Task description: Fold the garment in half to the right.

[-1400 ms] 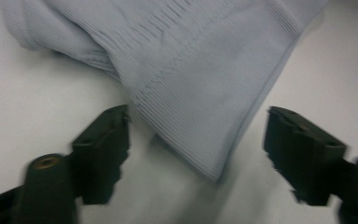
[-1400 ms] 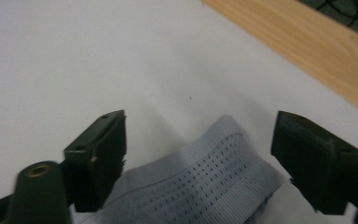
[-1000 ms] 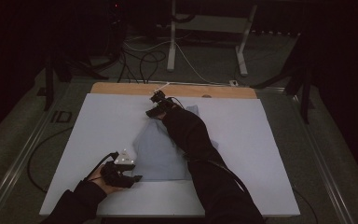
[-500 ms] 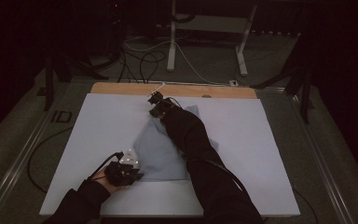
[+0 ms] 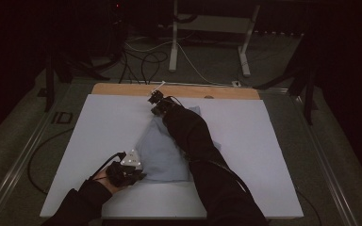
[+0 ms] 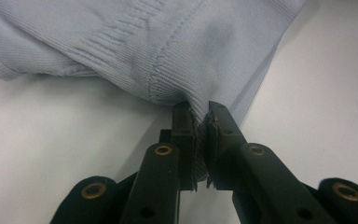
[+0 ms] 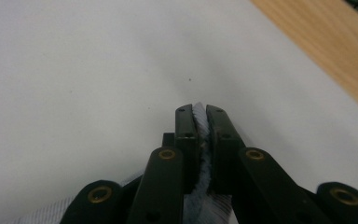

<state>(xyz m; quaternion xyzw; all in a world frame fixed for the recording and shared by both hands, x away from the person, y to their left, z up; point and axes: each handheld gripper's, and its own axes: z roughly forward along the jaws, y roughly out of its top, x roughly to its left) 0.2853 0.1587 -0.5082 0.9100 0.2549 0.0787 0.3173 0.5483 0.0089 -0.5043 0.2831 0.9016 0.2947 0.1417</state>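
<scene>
A pale blue knitted garment (image 5: 162,150) lies crumpled in the middle of the white table cover (image 5: 99,122). My left gripper (image 5: 139,175) sits at its near left corner. Its jaws have just been closing and now pinch a ribbed hem of the garment (image 6: 177,56) between the pads (image 6: 186,135). My right gripper (image 5: 154,106) is at the garment's far edge, reached across by a dark-sleeved arm (image 5: 193,136). Its jaws have also just been closing and hold a fold of the blue fabric (image 7: 200,140) between them.
A bare wooden strip (image 5: 179,90) runs along the table's far edge, also seen as the wooden strip (image 7: 326,51) at upper right. Cables (image 5: 141,66) and a metal stand (image 5: 174,37) lie on the dark floor beyond. White cover stretches to either side of the garment.
My left gripper has shifted right onto the garment's near corner and closed on it. The right gripper stays at the far edge.
</scene>
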